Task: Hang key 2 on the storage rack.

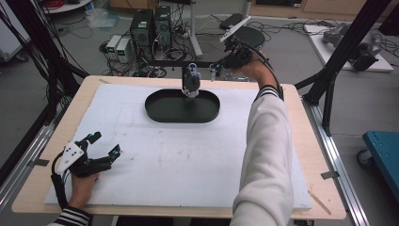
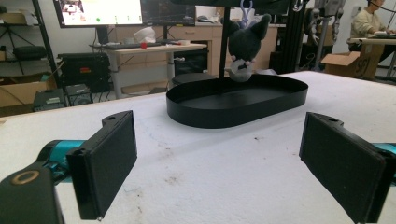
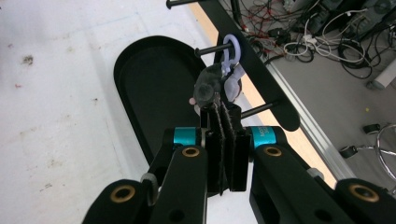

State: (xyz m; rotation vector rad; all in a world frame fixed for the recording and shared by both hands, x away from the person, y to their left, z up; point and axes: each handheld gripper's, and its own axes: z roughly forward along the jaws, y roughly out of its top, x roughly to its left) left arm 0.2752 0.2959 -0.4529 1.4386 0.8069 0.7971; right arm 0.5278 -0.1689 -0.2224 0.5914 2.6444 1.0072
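A dark plush keychain toy (image 1: 191, 82) hangs by a pale lilac ring (image 3: 232, 46) from a peg of the black rack (image 1: 179, 63) at the far edge of the counter (image 1: 308, 155), its lower end just over the far rim of the black oval tray (image 1: 182, 106). In the high view the right gripper (image 1: 217, 67) is held above that far edge, just right of the toy, the white-sleeved arm stretching across the right half of the pad. Its jaws are pressed together; in the right gripper view their tips (image 3: 219, 105) sit right at the toy's underside, and whether they nip any of it I cannot tell. A second bare peg (image 3: 259, 109) juts out just beside them.

The left gripper (image 1: 104, 146) rests on the near left corner of the white pad (image 1: 179, 160), close to the pad's left edge, its jaws spread wide with nothing between them. Between it and the tray lies a broad stretch of bare, lightly soiled pad, and the tray's near rim stands well apart from both hands.
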